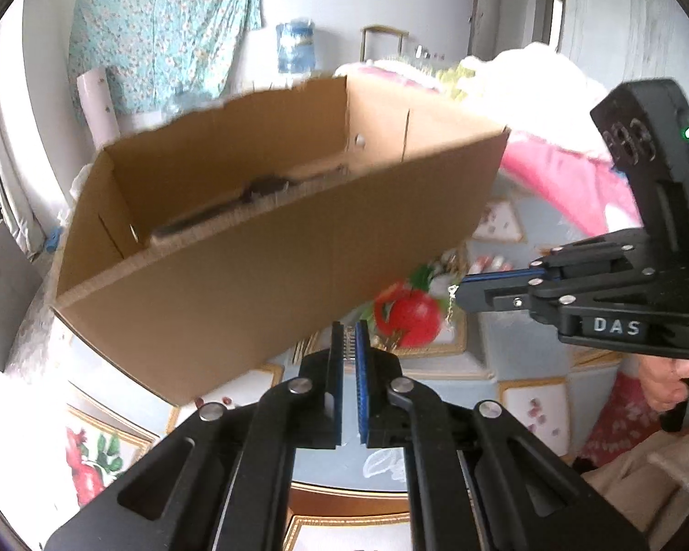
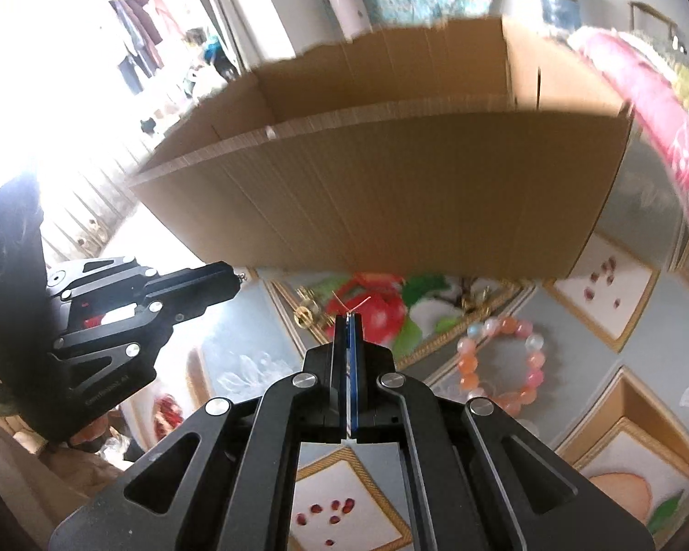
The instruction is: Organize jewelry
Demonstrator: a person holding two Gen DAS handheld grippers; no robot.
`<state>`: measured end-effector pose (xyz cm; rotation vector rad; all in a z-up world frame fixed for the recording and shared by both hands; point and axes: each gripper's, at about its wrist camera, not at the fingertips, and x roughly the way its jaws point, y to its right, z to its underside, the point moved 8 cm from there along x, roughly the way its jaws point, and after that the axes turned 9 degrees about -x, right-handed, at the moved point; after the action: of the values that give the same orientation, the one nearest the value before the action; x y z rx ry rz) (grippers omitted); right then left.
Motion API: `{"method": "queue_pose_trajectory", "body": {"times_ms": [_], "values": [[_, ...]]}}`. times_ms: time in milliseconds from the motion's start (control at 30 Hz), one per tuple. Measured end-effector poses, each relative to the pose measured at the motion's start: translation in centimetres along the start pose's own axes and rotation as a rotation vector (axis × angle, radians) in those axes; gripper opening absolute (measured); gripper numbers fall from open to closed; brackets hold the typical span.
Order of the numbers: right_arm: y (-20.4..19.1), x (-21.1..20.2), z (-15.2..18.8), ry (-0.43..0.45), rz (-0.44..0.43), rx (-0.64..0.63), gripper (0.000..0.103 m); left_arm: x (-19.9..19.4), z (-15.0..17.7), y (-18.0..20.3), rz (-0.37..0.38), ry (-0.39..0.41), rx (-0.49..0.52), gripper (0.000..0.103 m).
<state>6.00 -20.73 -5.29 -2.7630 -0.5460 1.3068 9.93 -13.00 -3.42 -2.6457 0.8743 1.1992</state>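
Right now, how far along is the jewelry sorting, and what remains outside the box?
Done: one dark item, too blurred to identify, lies inside the cardboard box. In hand: the right gripper is shut on a thin chain; the left gripper is shut too, perhaps on a chain end. Left: the bead bracelet and a small gold piece lie on the tablecloth.

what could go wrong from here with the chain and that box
1. The right gripper pinches the thin chain only at its very tip, so it may slip out.
2. The cardboard box has a tall near wall ahead; a dangling chain could snag on its rim.
3. The bead bracelet lies close below and could get knocked.
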Motion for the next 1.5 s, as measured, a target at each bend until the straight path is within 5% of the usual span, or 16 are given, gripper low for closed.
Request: {"method": "queue_pose_trajectory", "body": {"times_ms": [233,467,600,700,800,967,1100,1267,1500], "values": [[-1.6,-4.6,-4.4,0.133,-0.053,-0.018,0.0,-5.4,-4.8,1.8,0.112,0.126,-0.001,0.004],[-1.5,-7.0,-11.6,0.278,-0.108,-0.067,0.0,-7.6,-11.2,1.9,0.13,0.243,0.049,0.004],[0.4,-4.3,-14.1,0.235,-0.117,-0.057,0.0,-3.0,-13.8,0.5,0.117,0.154,0.0,0.004],[2.4,-0.2,-15.0,0.125,-0.101,-0.03,0.0,1.0,-14.4,-0.8,0.108,0.036,-0.049,0.004],[4.5,2.7,-14.5,0.017,-0.085,0.008,0.0,5.5,-14.3,-2.5,0.095,-0.109,-0.133,0.004],[6.5,5.8,-13.6,-0.082,-0.085,0.049,0.0,9.1,-13.5,-3.2,0.09,-0.23,-0.194,0.005],[7.5,6.2,-14.0,-0.098,-0.097,0.079,0.004,10.5,-13.0,-3.6,0.088,-0.29,-0.239,0.008],[8.3,5.2,-14.4,-0.073,-0.093,0.099,0.01,10.9,-13.1,-4.3,0.104,-0.318,-0.303,0.033],[8.5,3.3,-14.6,-0.01,-0.084,0.125,0.011,9.8,-14.2,-4.8,0.142,-0.238,-0.346,0.033]]}}
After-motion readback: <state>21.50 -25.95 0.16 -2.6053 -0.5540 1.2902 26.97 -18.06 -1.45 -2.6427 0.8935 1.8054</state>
